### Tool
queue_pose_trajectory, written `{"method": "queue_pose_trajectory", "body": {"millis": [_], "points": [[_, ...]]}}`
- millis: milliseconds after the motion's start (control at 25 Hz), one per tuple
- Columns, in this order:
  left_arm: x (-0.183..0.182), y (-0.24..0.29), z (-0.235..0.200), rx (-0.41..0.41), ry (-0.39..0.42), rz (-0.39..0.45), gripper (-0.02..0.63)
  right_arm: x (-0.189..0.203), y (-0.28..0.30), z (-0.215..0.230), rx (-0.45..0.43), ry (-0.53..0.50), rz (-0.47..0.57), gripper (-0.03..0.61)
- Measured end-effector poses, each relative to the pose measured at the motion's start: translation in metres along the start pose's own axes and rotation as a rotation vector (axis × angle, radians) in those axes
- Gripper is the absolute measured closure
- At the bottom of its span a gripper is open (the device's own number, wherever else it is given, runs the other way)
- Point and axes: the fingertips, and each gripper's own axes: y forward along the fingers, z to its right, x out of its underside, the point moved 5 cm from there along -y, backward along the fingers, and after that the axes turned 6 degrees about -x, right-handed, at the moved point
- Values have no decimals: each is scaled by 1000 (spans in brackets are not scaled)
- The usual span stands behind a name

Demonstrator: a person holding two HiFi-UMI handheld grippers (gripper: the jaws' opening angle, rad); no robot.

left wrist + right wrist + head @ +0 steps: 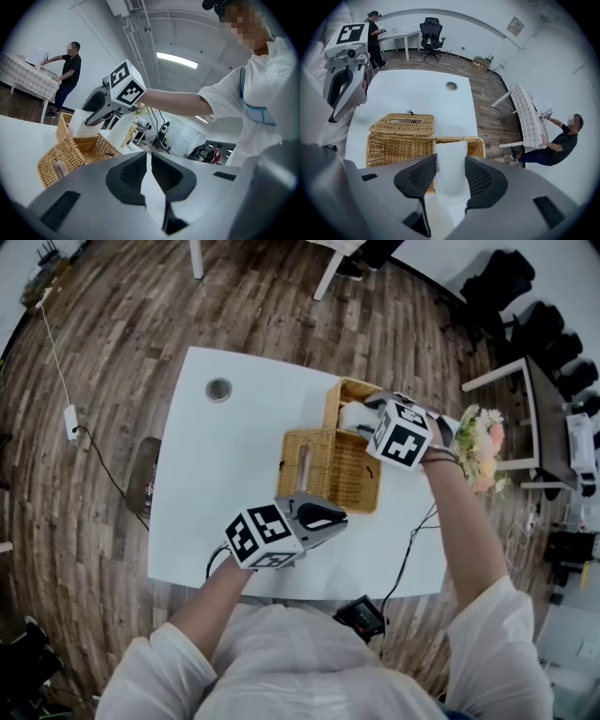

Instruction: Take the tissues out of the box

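An open wicker box [336, 390] [476, 143] stands at the far right of the white table [220, 493]. Its slotted wicker lid [314, 465] [403, 124] [65, 159] lies just in front of it. My right gripper [364, 418] [450, 164] [87, 122] is shut on a white tissue pack [349, 414] [451, 151] [78, 123], held over the box's opening. My left gripper [339, 518] [149, 161] hovers near the lid's front edge, shut, with nothing between its fingers.
A round metal grommet [218, 389] [451, 86] sits in the table's far left part. Flowers [483, 442] stand off the table's right edge. A black device [361, 615] with cables lies on the floor by the front edge. A person [555, 140] stands at another table.
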Motion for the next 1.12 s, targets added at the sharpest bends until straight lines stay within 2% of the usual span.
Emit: {"method": "queue_pose_trajectory", "body": {"millis": [240, 600, 1120], "points": [[5, 4, 7, 9, 6, -20, 589, -2, -17, -2, 45, -49, 5, 364], [11, 12, 17, 11, 9, -33, 578, 1, -35, -18, 101, -67, 42, 364], [14, 21, 31, 12, 10, -48, 568, 4, -54, -53, 138, -5, 128, 363]]}}
